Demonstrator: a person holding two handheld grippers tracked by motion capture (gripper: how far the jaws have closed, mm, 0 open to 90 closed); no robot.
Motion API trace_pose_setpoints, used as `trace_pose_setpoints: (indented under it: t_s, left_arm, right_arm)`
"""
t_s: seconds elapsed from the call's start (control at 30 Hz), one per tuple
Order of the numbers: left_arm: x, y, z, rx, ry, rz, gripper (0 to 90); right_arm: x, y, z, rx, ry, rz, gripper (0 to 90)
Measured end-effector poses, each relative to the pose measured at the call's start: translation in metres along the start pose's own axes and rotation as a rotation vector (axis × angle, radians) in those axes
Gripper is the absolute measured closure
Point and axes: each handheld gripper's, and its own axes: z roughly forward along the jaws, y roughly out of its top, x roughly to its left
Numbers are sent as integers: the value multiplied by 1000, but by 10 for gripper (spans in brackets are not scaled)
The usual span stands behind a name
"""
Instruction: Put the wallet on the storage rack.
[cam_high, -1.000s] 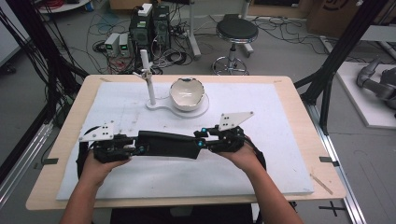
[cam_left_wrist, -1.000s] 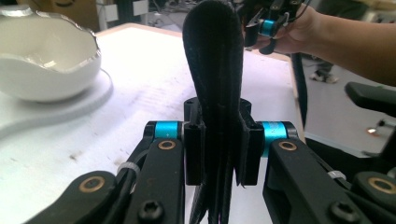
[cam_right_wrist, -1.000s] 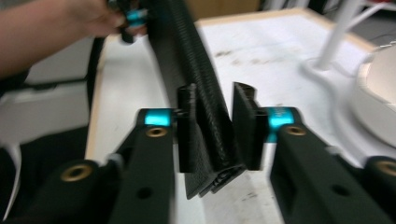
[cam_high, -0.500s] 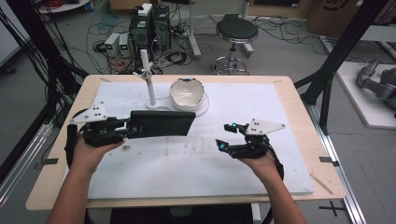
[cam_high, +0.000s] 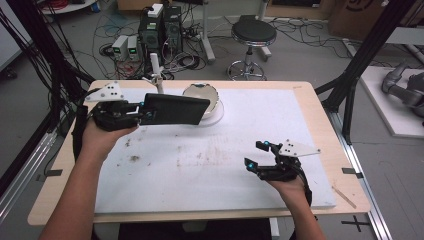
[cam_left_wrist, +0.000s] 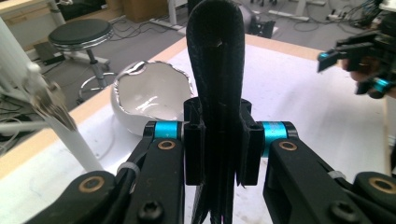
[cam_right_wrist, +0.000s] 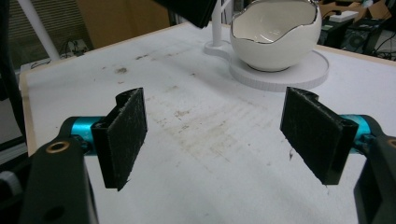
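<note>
Left claw holding black pouch aloft; right claw standing empty.

Nearest, the right claw (cam_high: 257, 155) is hovering low over the front right of the desk (cam_high: 300, 90), jaws spread wide with nothing between them, above the stained white mat (cam_high: 260, 125). Farther back on the left, the left claw (cam_high: 141, 111) is gripping one end of the black pouch (cam_high: 175, 109), jaws pressing narrow on it; the pouch is sticking out level toward the right, lifted off the mat, its far end overlapping the white eggshell-shaped bowl (cam_high: 202, 95) in the high view. The bowl is sitting on a round white base (cam_right_wrist: 280, 72) beside a white post (cam_high: 156, 72).
</note>
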Motion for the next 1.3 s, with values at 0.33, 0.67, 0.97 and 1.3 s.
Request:
trace_pose_setpoints:
  t_s: [0.33,0.67,0.97,1.3]
  left_arm:
    - [23,35,33,74,81,20,764]
    - [37,34,82,191,139,-2,762]
    - [37,30,102,221,146,3,762]
    - [35,34,113,253,176,23,762]
  right_arm:
    - [-4,-3,2,4,0,2,228]
    - [-6,-5,4,16,6,8,228]
    - [-8,-6,3,14,9,8,229]
    - [-10,-6,5,17,10,13,229]
